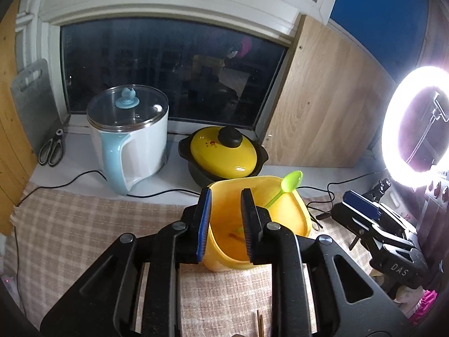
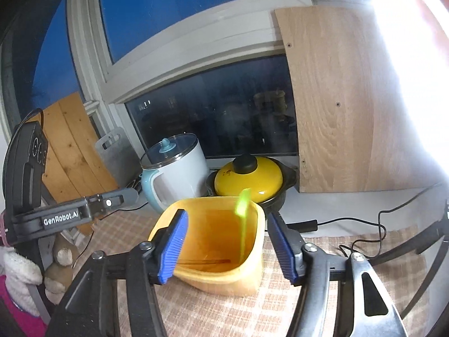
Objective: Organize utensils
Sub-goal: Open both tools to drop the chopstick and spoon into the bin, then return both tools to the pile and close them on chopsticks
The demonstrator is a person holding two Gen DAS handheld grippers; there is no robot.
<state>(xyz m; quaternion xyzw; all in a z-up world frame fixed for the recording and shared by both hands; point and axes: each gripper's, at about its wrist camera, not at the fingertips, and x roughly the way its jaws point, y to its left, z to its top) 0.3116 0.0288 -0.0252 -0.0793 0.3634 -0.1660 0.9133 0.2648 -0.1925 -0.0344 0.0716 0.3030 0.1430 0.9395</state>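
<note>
A yellow plastic holder (image 1: 283, 216) stands on the checked cloth; it also shows in the right wrist view (image 2: 249, 255). A green spoon (image 1: 286, 184) stands in it, bowl up, leaning on the far rim; in the right wrist view the spoon (image 2: 242, 210) is blurred. Brown chopsticks (image 2: 207, 261) lie inside the holder. My left gripper (image 1: 226, 224) is open and empty, its fingers just above the holder's near left rim. My right gripper (image 2: 227, 245) is open and empty, its jaws wide on either side of the holder. Chopstick tips (image 1: 259, 324) show at the bottom edge.
A white and blue electric kettle (image 1: 129, 140) and a yellow-lidded black pot (image 1: 224, 151) stand behind the holder by the window. Scissors (image 1: 52, 150) lie at the far left. Black cables (image 1: 322, 196) cross the counter. A bright ring light (image 1: 415, 123) stands at the right.
</note>
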